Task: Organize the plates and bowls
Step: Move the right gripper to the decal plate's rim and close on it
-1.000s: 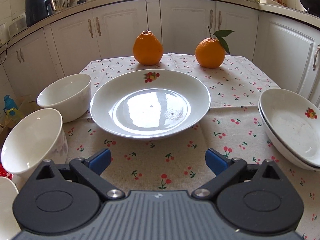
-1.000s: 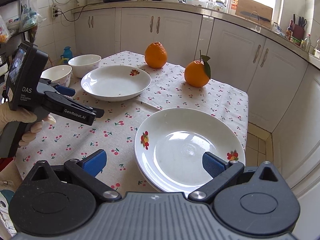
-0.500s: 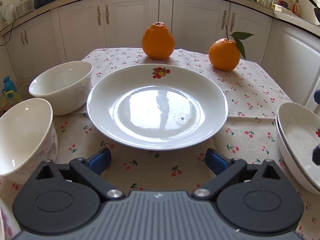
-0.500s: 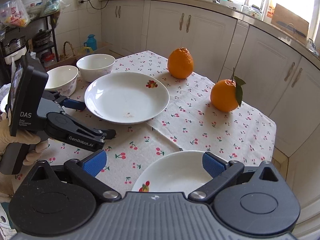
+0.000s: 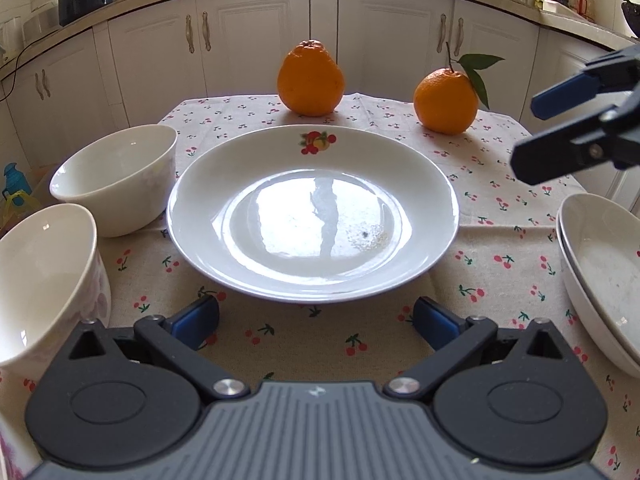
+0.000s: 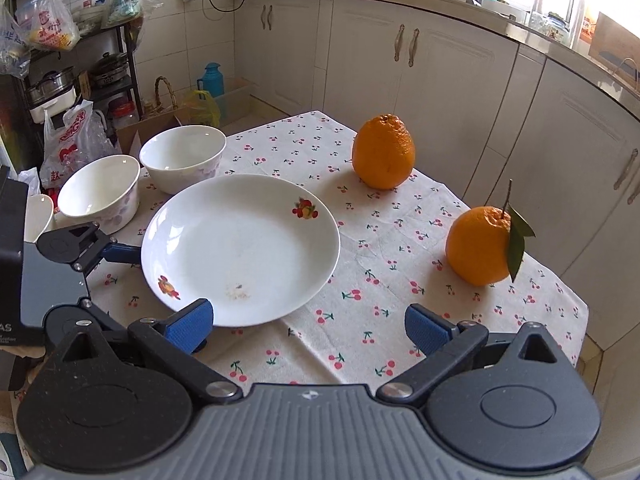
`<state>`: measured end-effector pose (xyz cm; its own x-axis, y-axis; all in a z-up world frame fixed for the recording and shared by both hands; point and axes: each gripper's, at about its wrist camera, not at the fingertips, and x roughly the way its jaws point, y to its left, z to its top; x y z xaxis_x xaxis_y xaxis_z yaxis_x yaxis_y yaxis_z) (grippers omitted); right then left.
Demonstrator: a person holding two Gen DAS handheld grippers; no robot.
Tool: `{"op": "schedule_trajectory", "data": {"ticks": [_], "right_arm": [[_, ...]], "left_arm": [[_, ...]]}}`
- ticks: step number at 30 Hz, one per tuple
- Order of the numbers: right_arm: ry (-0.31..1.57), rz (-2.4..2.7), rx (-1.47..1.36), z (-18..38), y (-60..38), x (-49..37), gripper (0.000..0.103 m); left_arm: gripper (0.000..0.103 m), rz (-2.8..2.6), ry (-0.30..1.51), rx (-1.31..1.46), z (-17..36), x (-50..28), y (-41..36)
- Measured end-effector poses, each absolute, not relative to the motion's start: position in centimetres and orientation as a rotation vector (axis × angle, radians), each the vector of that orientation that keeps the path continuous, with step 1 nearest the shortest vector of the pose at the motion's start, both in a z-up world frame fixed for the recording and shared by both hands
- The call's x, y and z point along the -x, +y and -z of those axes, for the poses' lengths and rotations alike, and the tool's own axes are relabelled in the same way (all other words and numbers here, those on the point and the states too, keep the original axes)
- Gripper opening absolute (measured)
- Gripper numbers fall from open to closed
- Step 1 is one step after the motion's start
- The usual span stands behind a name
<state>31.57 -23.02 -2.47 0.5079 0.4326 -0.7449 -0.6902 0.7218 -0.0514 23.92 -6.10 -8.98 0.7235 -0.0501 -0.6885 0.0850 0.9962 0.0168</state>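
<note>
A white plate (image 5: 312,216) with a fruit print lies mid-table. My left gripper (image 5: 316,320) sits low just before its near rim, jaws opening wide, nothing between them. In the right wrist view one of its blue fingertips (image 6: 122,253) lies against the plate's (image 6: 240,248) left edge. My right gripper (image 6: 308,326) hovers open and holds nothing over the cloth by the plate's right side, also seen as the right gripper (image 5: 532,140) at upper right. Two white bowls (image 5: 116,184) (image 5: 44,280) stand at left. Two stacked plates (image 5: 600,272) rest at the right edge.
Two oranges (image 5: 310,78) (image 5: 446,100) stand at the table's far side, one with a leaf. The cherry-print cloth (image 5: 304,336) covers the table. White cabinets ring the room. Bags and a shelf (image 6: 60,80) crowd the floor beyond the bowls.
My right gripper has swung left from above the stacked plates to beside the single plate and now shows in the left wrist view. The left gripper holds its place before the plate.
</note>
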Motion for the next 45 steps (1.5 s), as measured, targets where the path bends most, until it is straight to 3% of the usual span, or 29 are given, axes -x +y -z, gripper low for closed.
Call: {"op": "schedule_trajectory", "data": {"ticks": [24, 38, 45], "right_arm": [[0.968, -1.017, 0.324, 6.7, -15.6, -45.0, 0.103], [1.058, -1.118, 0.329, 8.6, -13.7, -46.0, 0.103], [1.076, -1.149, 0.320, 8.6, -13.5, -46.7, 0.095]], "left_arm": [[0.102, 0.052, 0.720, -0.048, 9.1, -24.1, -6.1], [0.102, 0.058, 0.708, -0.048, 9.1, -24.2, -6.2], [0.102, 0.055, 0.681, -0.072, 8.9, -24.1, -6.5]]}}
